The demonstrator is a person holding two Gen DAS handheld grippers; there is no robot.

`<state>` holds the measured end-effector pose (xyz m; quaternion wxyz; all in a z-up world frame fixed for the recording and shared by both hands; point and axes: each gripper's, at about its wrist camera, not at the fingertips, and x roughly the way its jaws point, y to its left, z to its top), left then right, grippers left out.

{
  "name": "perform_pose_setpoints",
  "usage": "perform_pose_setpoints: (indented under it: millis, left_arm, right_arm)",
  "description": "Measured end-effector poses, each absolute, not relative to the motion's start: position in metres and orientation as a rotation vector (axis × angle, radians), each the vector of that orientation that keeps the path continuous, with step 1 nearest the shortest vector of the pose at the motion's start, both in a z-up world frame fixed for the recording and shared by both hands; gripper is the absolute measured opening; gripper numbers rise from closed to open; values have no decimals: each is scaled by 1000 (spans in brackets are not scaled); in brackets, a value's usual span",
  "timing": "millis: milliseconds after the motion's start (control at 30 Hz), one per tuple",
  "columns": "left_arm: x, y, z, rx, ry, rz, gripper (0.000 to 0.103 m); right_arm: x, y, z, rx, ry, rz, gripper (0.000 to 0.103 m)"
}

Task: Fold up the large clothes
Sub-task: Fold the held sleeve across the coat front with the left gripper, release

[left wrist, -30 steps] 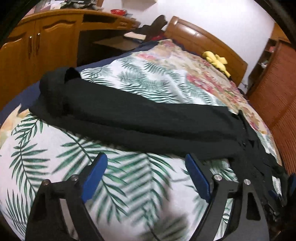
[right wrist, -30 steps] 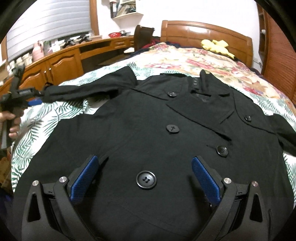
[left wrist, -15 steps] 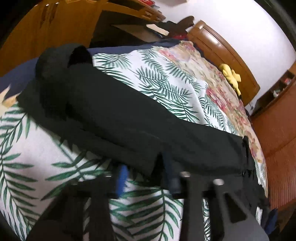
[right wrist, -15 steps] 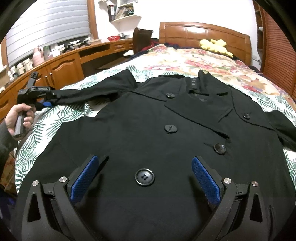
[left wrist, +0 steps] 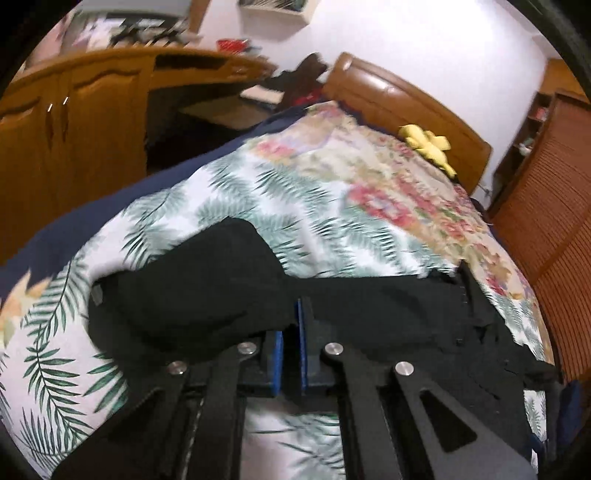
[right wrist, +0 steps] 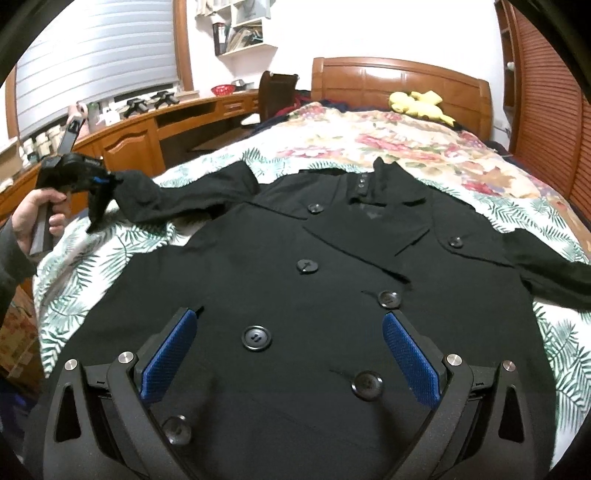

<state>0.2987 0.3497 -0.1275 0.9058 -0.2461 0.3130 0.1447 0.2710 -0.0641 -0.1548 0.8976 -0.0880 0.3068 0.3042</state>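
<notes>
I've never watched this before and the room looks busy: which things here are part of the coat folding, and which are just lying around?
Part of the job:
black coat
its sleeve, pinched in the left gripper
right gripper, open above the coat front
bed, the work surface

Just lying about:
yellow plush toy
red bowl on the desk
wall shelf

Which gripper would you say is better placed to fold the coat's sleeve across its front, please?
Left. The left gripper is shut on the sleeve of the black coat; the right gripper hovers open above the coat's buttoned front, holding nothing.
</notes>
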Motion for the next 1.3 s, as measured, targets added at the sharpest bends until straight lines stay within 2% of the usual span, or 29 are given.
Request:
perform_pose_setpoints:
  millis: [200,567,967,1167,1300]
  left_arm:
    - [318,275,-79,-405,603,192,2]
    - [323,127,-27,-175,559,-37,3]
    - [310,38,-65,-31,643,-132,3]
    - [293,26,-88,-77,678,-203,4]
    - [282,27,-99,-80,696,-197,9]
  right_arm:
    - [264,-92,-120,-188,611,636,103]
    - [256,-160,-72,-186,507,508,103]
    - [278,-180,-94,-196,565,421,103]
    - [284,-183,-97,-190,576,405,103]
    - [286,-178,-99,-191,586,409,103]
